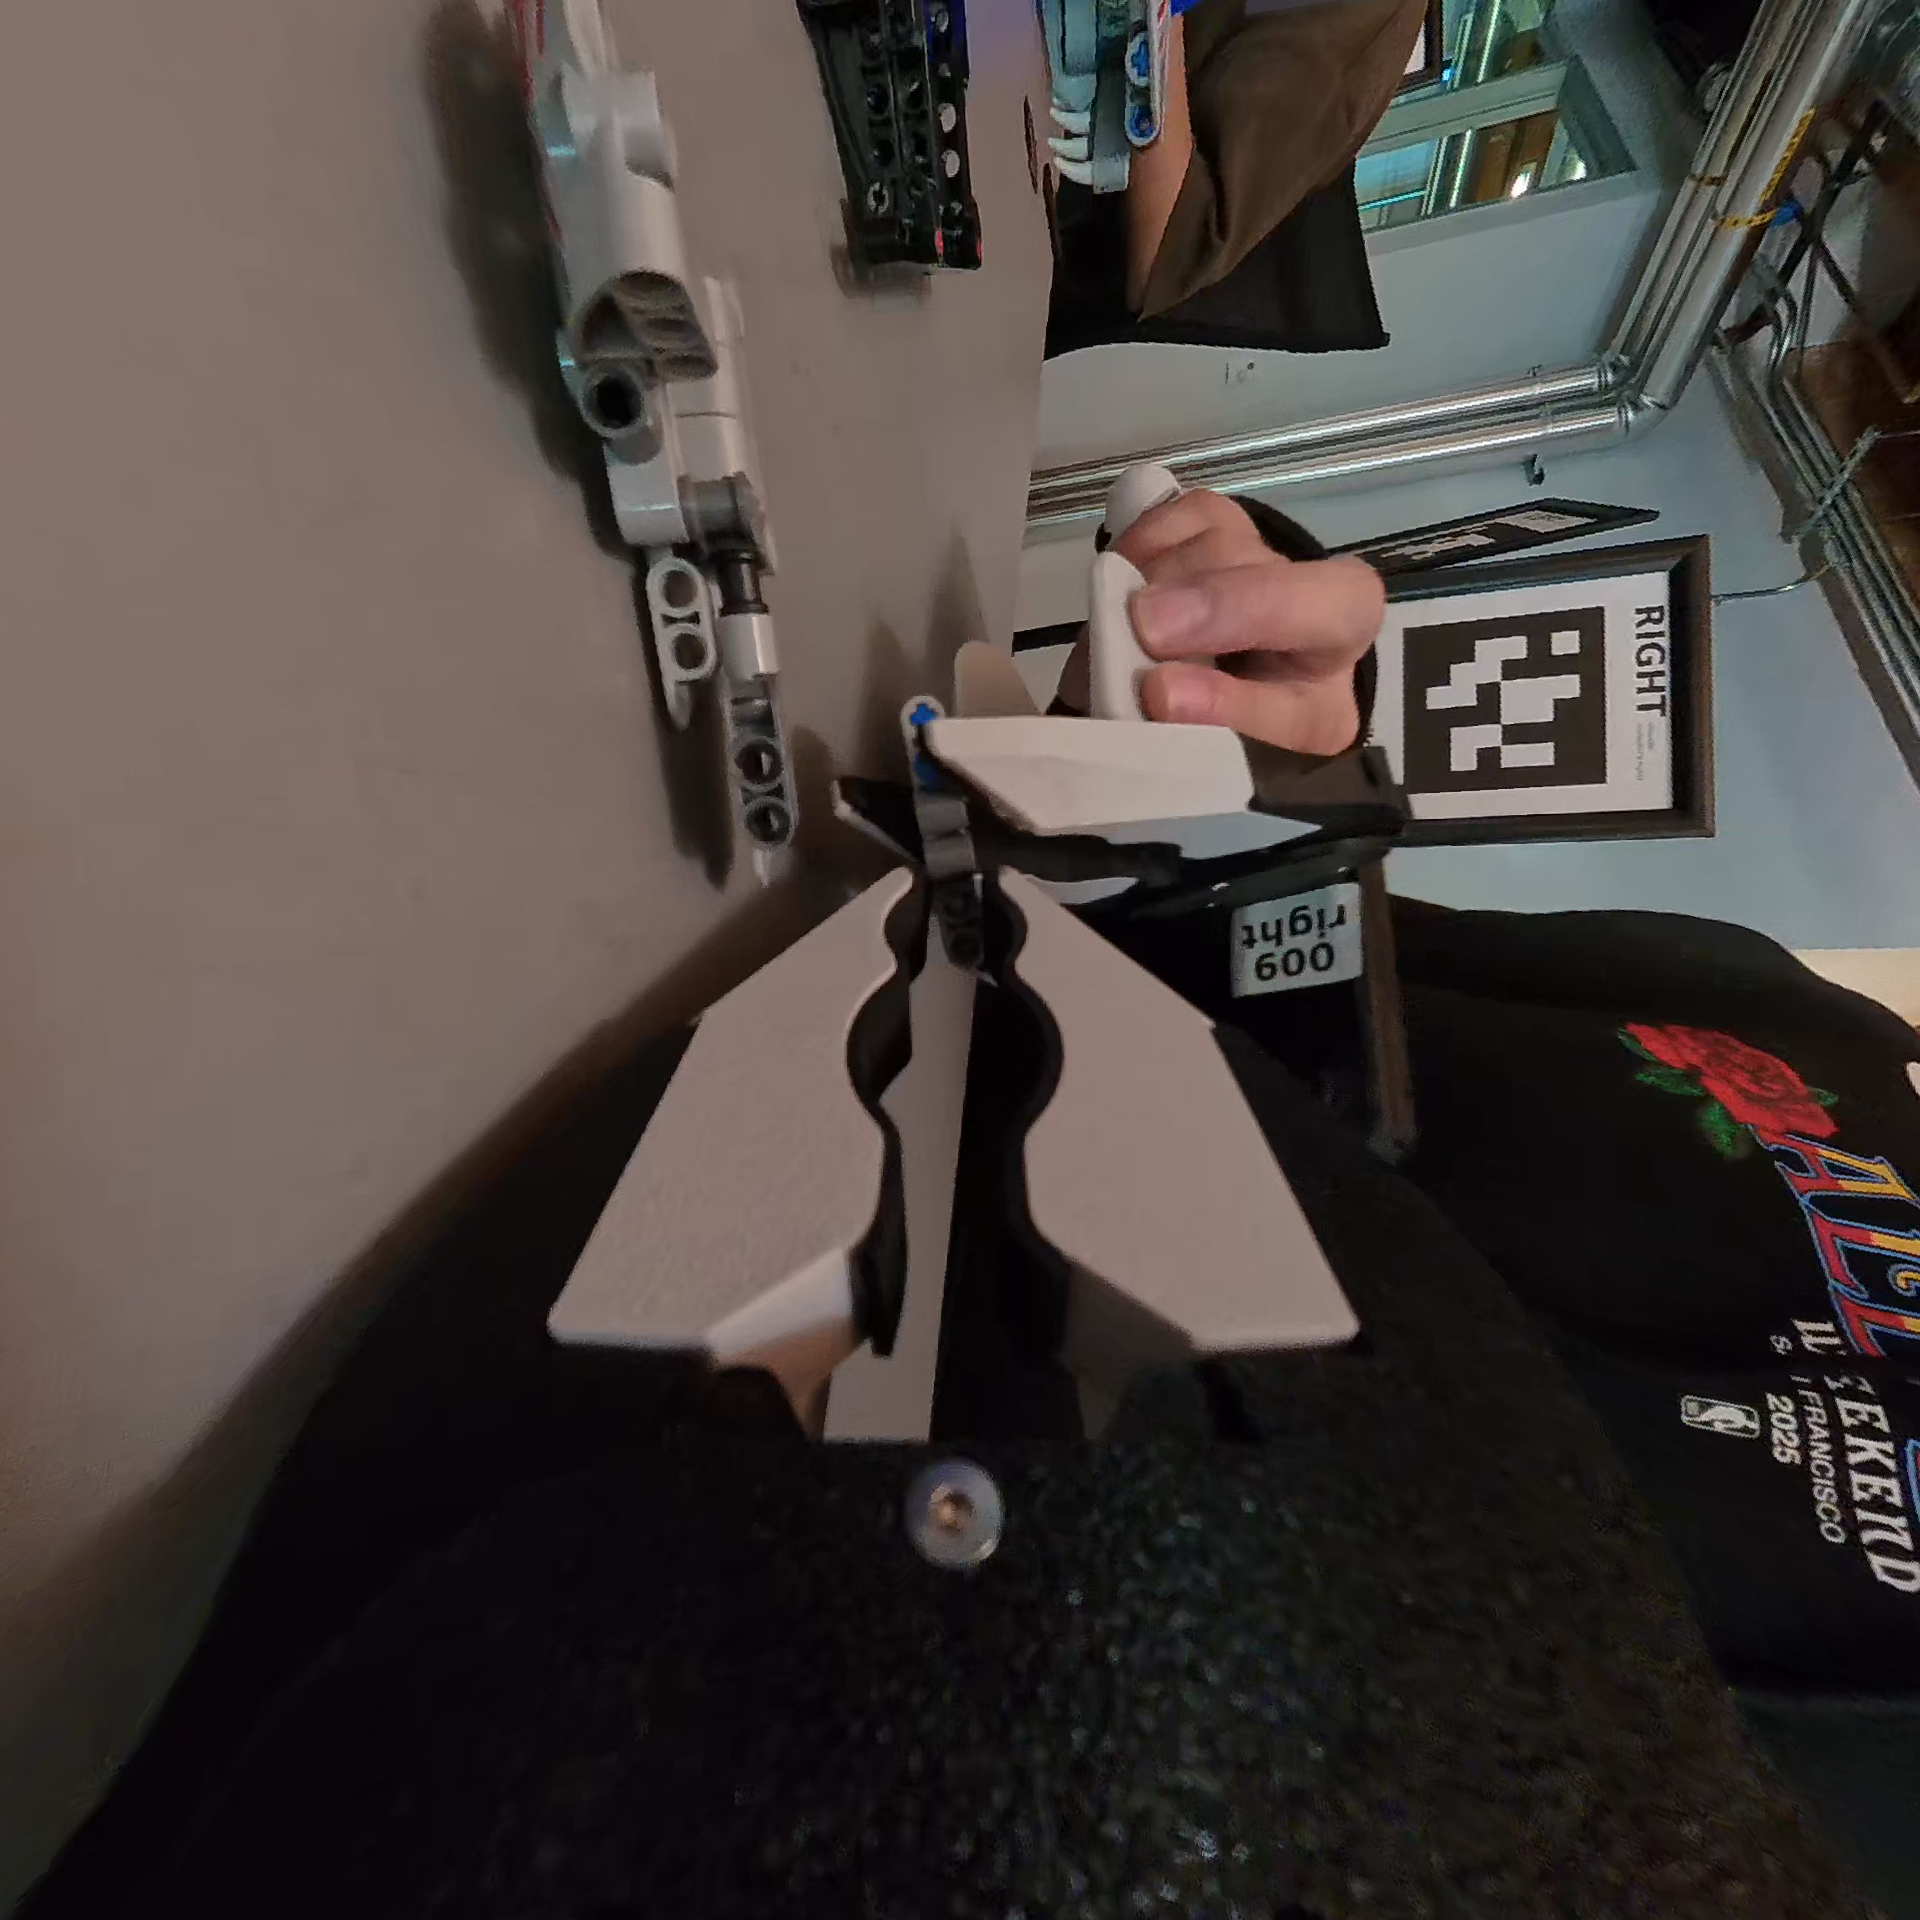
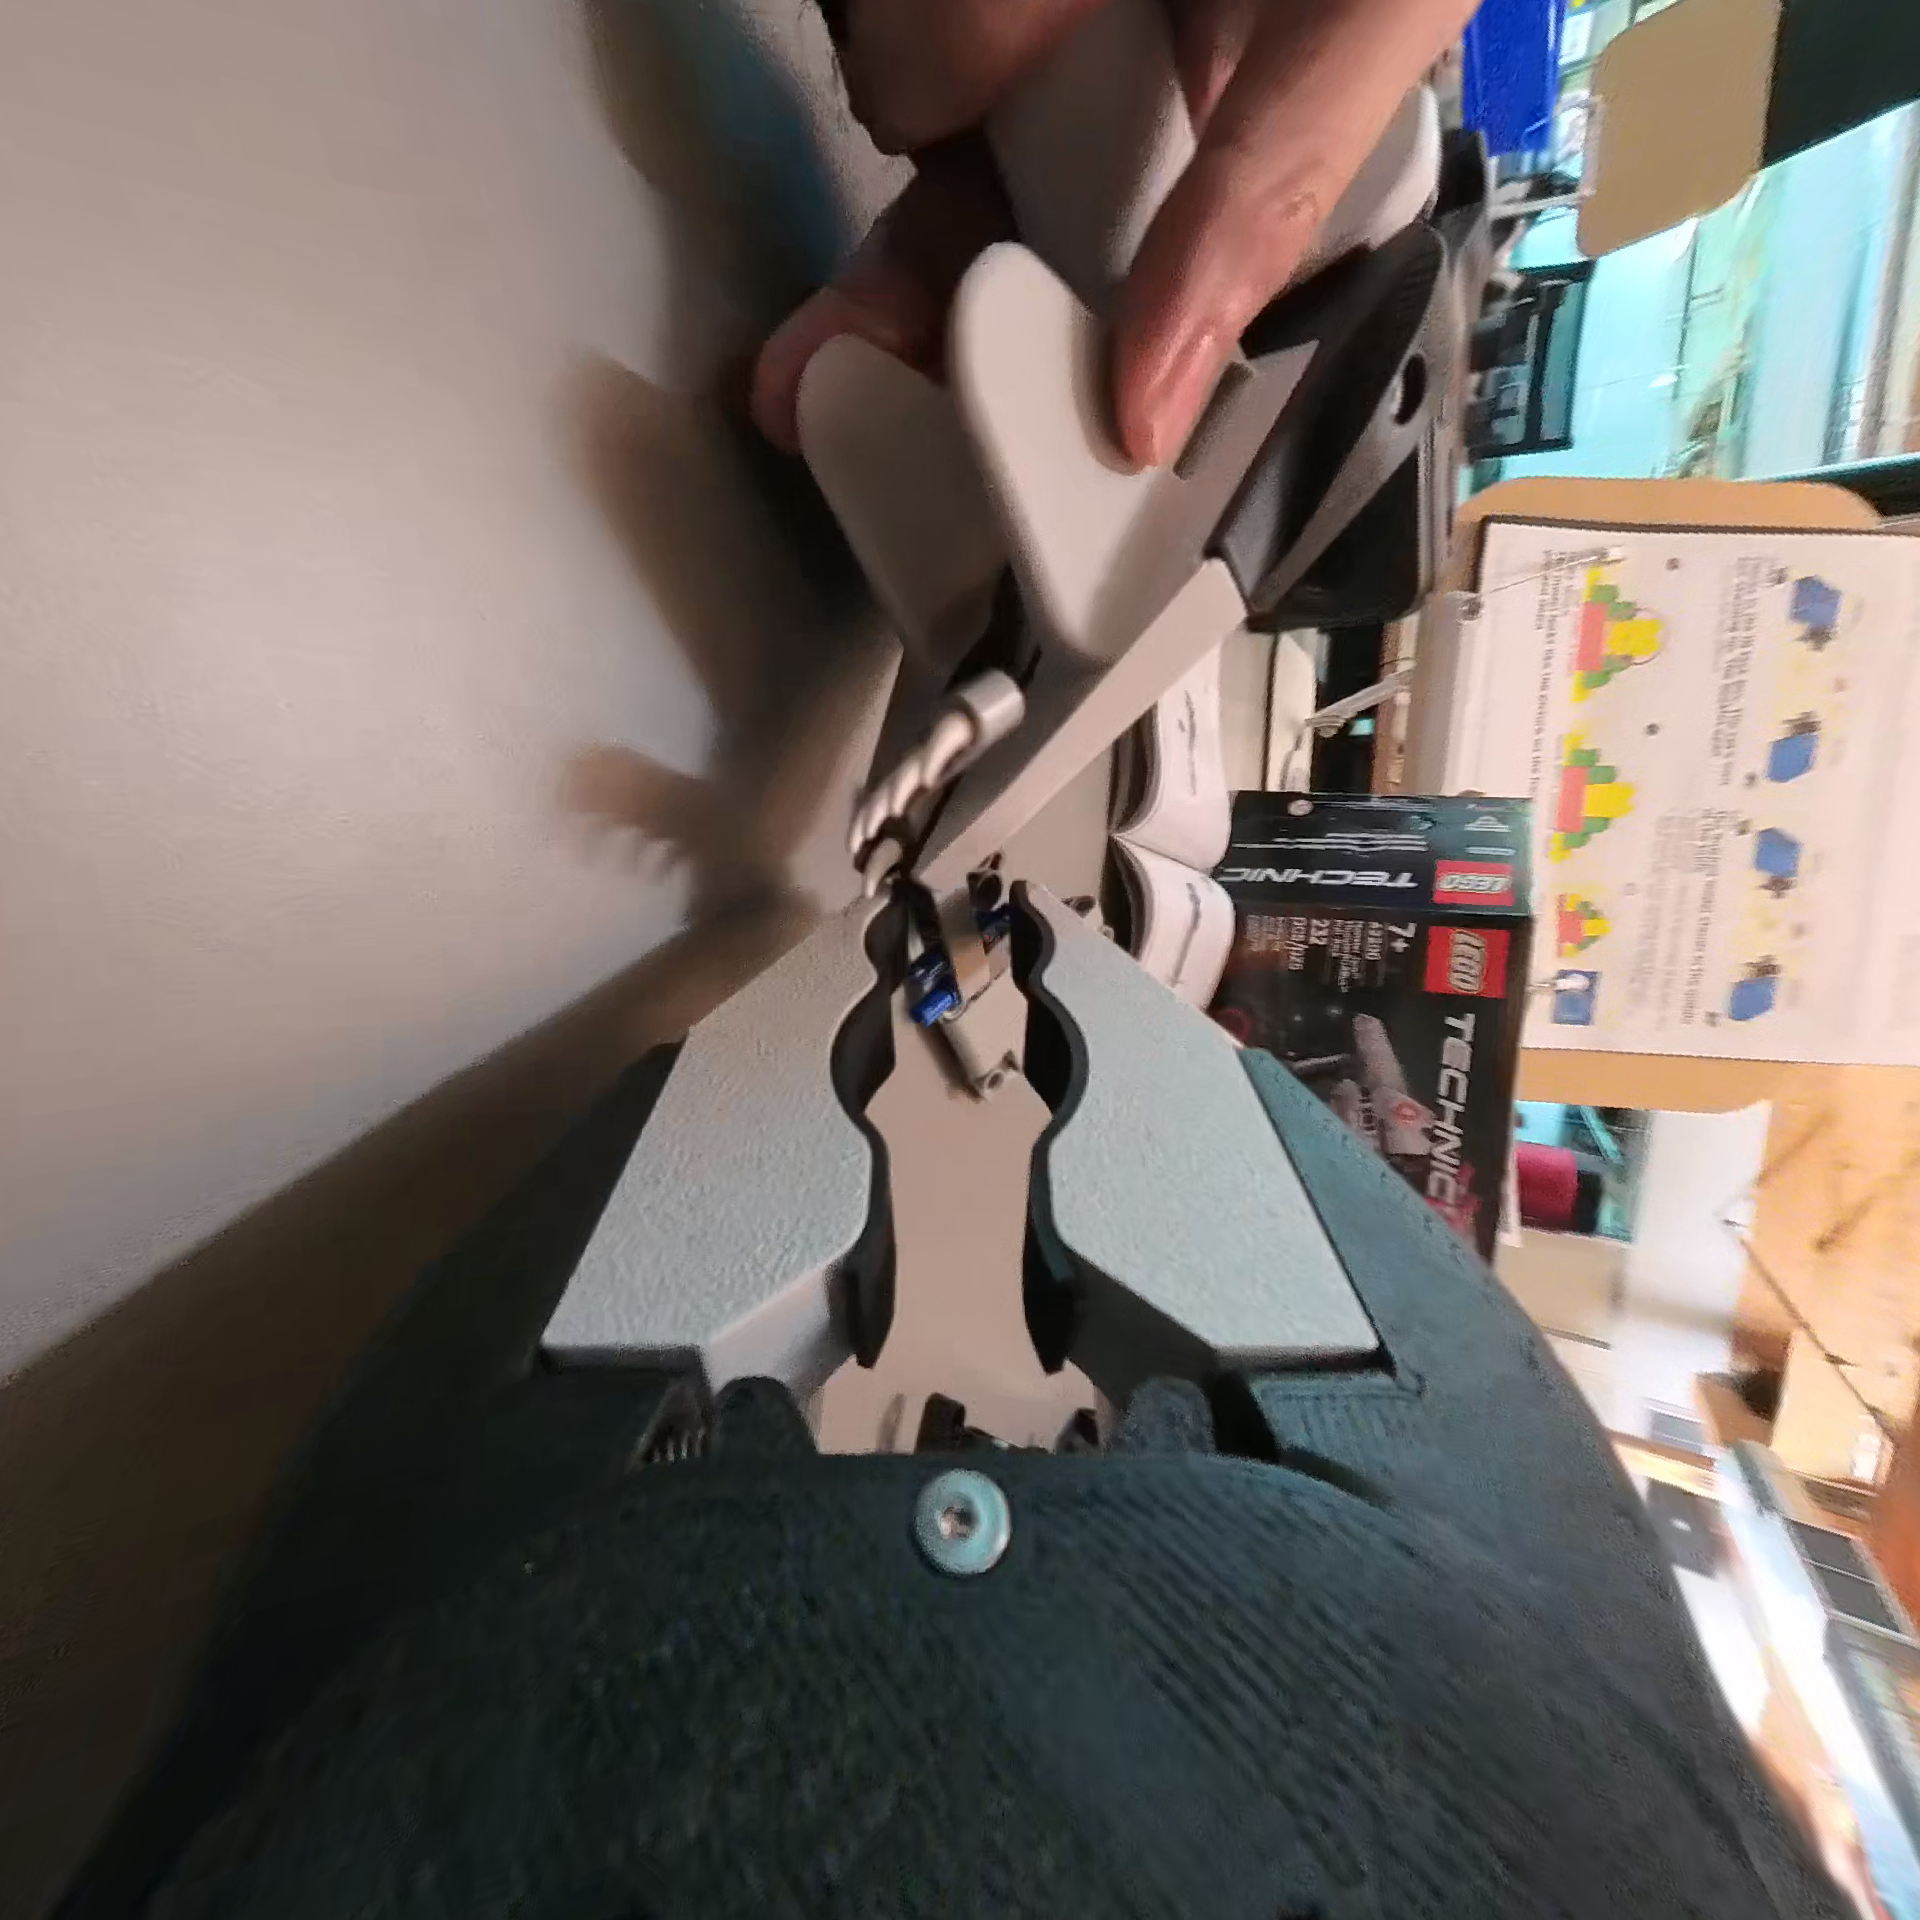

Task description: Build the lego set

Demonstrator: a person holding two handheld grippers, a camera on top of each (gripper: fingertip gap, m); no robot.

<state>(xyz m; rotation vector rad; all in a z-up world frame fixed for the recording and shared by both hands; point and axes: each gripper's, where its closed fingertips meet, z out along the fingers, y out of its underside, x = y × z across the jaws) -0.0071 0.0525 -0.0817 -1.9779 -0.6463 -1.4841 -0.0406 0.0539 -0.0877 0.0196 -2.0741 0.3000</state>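
My left gripper [image 1: 951, 899] is shut on a small dark grey lego piece [image 1: 958, 899] held above the table's edge. My right gripper [image 1: 935, 774] comes in from the right and meets that piece at its fingertips; a blue pin [image 1: 921, 717] shows there. In the right wrist view my right gripper [image 2: 954, 914] is shut on a light grey beam with blue pins [image 2: 971, 1003]. The left gripper [image 2: 883, 857] reaches down from above, tip to tip with it, with a blurred silver-grey part [image 2: 935, 758] between its fingers. A hand holds each gripper.
On the grey table [image 1: 312, 623] lie a long white and grey lego assembly [image 1: 665, 416] and a black lego assembly [image 1: 914, 156]. Beyond the table stand a black lego box [image 2: 1403, 997], an open booklet [image 2: 1174, 883] and a picture sheet [image 2: 1662, 779].
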